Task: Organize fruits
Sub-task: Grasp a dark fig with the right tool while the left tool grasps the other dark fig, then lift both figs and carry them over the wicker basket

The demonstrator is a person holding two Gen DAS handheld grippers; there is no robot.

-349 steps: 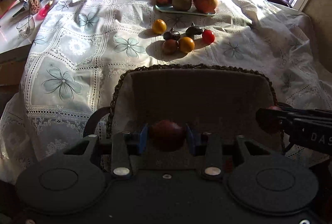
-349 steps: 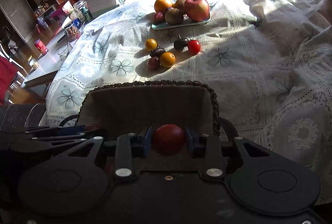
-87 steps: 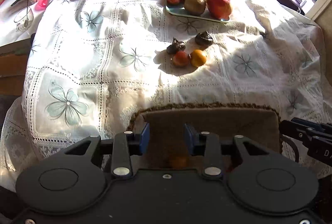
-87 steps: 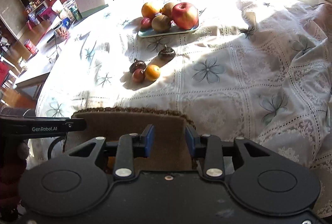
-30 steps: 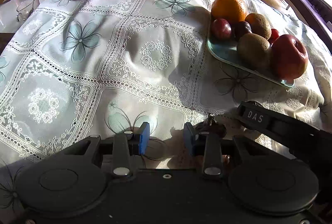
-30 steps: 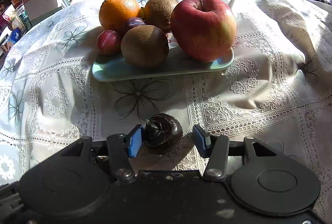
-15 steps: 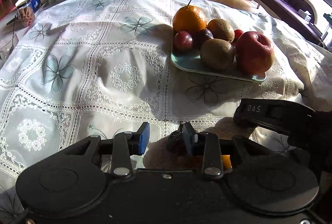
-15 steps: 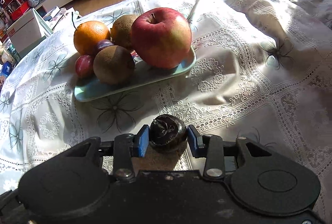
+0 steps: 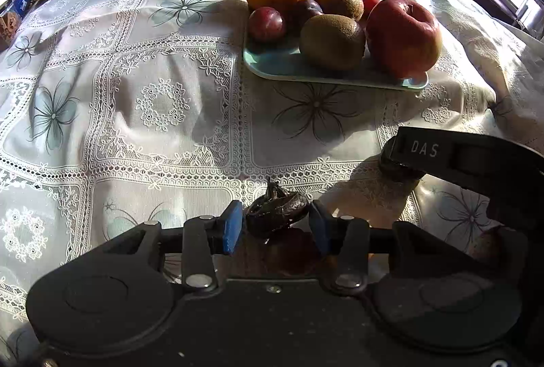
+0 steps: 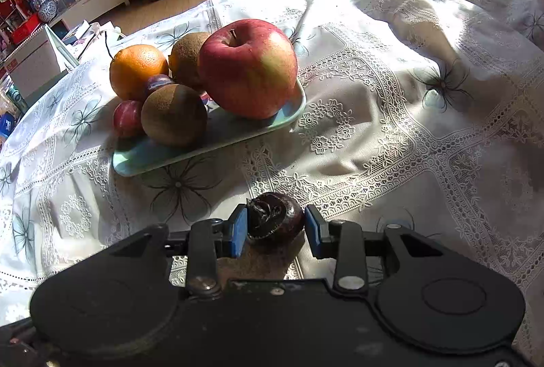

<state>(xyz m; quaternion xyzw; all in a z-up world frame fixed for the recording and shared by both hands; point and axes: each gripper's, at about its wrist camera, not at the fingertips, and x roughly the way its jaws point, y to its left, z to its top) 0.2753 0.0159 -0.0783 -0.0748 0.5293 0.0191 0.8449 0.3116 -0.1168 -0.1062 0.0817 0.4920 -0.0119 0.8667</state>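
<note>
Dark fruit (image 9: 276,212) sits between my left fingers (image 9: 233,226), stem up, long axis crosswise; whether they pinch it, I cannot tell. My right fingers (image 10: 238,231) flank another dark fruit (image 10: 274,218), calyx facing left, grip unclear too. "DAS" reads on my right gripper (image 9: 452,159). Beyond, on the desk's lace cloth (image 9: 153,102), a plate (image 9: 272,64) holds 1 apple (image 9: 403,35).

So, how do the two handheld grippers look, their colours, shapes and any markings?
Both are matte black plastic. The left gripper and the right gripper each have two round discs on the body, silver screws on the finger arms, and blue pads lining the jaws. In the left wrist view, the right gripper's side carries white letters "DAS". No hands, sleeves or cables show.
</note>
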